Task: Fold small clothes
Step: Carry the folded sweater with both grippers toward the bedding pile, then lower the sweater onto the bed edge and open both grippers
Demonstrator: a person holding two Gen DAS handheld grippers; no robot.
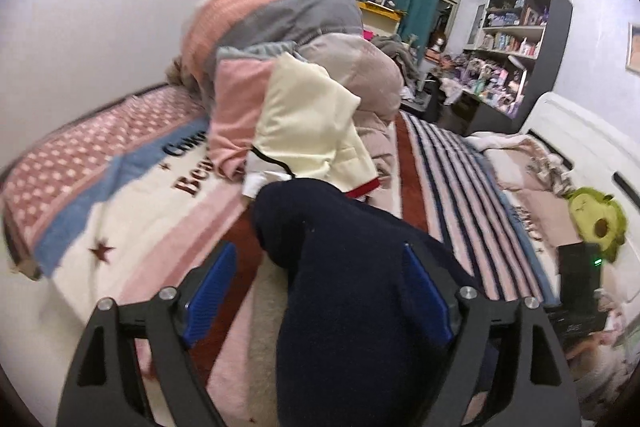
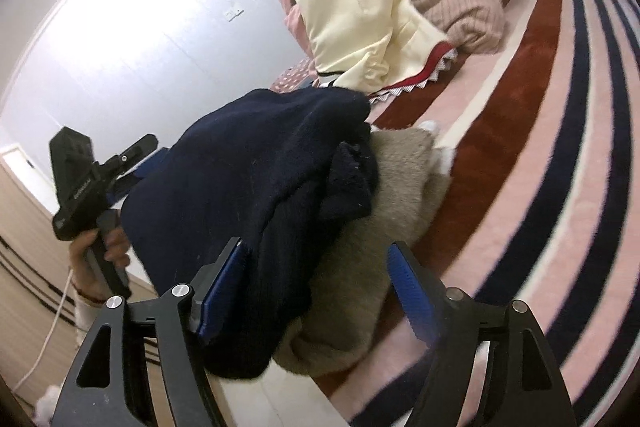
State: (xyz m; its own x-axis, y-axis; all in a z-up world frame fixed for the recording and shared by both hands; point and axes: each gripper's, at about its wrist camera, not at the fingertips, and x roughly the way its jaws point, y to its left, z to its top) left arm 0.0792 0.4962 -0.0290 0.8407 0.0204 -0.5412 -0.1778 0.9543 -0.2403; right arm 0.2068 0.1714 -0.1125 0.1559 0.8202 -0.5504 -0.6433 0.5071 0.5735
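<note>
A dark navy knitted garment (image 1: pixel 352 287) lies bunched on the striped bed blanket (image 1: pixel 460 195). My left gripper (image 1: pixel 320 291) is open, its blue pads (image 1: pixel 210 287) wide apart on either side of the navy cloth. In the right wrist view the navy garment (image 2: pixel 256 187) rests on a grey-brown fleece garment (image 2: pixel 392 195) at the bed's edge. My right gripper (image 2: pixel 316 291) is open, with both garments between its pads (image 2: pixel 408 287). A cream garment (image 2: pixel 360 31) with red trim lies behind. The left gripper's handle (image 2: pixel 84 183) shows at left in a hand.
A heap of pink and grey quilts (image 1: pixel 280 39) and clothes fills the bed's far end by the white wall. A green plush toy (image 1: pixel 596 219) and a black box lie at the right. Shelves (image 1: pixel 516 43) stand beyond the bed. The floor lies below the bed edge (image 2: pixel 264 399).
</note>
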